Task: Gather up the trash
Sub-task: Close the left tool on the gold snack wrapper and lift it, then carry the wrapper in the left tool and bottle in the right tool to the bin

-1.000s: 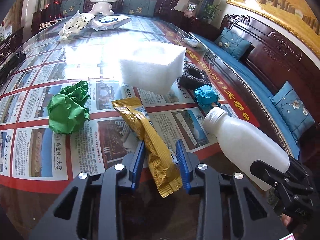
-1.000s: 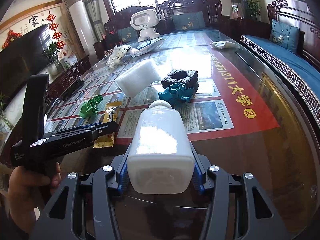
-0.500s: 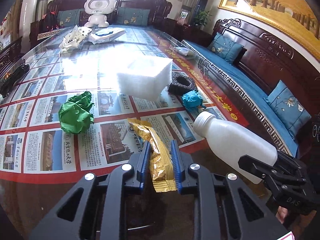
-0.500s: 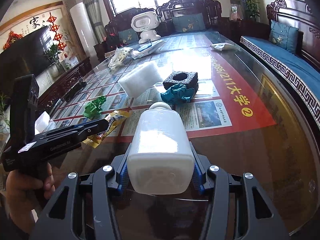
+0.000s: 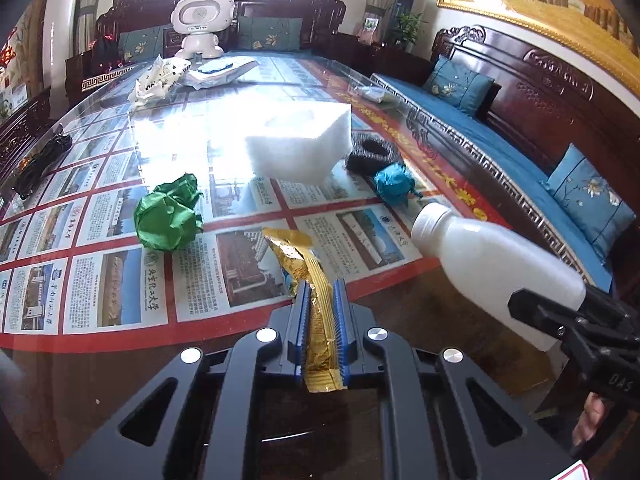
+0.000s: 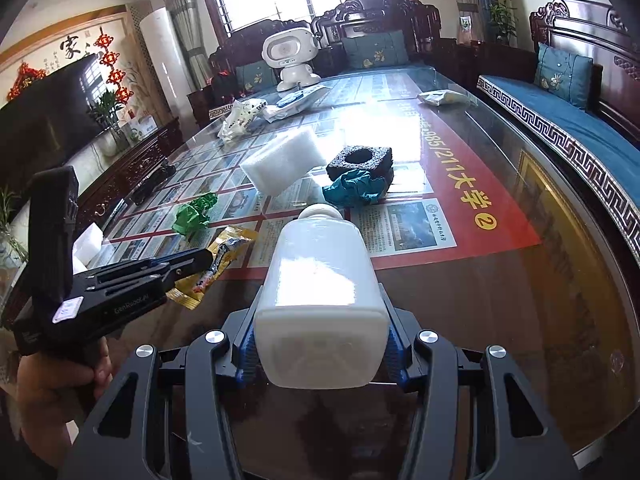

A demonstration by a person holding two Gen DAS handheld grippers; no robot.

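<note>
My left gripper (image 5: 320,296) is shut on a gold snack wrapper (image 5: 308,276) and holds it just above the glass table; the gripper also shows in the right wrist view (image 6: 200,258) with the wrapper (image 6: 224,252). My right gripper (image 6: 320,344) is shut on a white plastic bottle (image 6: 320,280), held off the table; the bottle also shows in the left wrist view (image 5: 492,264). On the table lie a crumpled green paper ball (image 5: 168,214), a crumpled teal ball (image 5: 394,182), a white foam block (image 5: 300,148) and a black foam ring (image 5: 370,154).
The long glass table (image 6: 500,280) covers printed posters. At its far end stand a white toy robot (image 5: 200,24), white bags (image 5: 160,76) and a small packet (image 6: 442,98). A dark bench with blue cushions (image 5: 500,148) runs along the right. A black cable bundle (image 5: 40,160) lies left.
My left gripper closed on the gold wrapper and lifted it off the table, pulling back a little. The right gripper kept hold of the bottle and barely moved.
</note>
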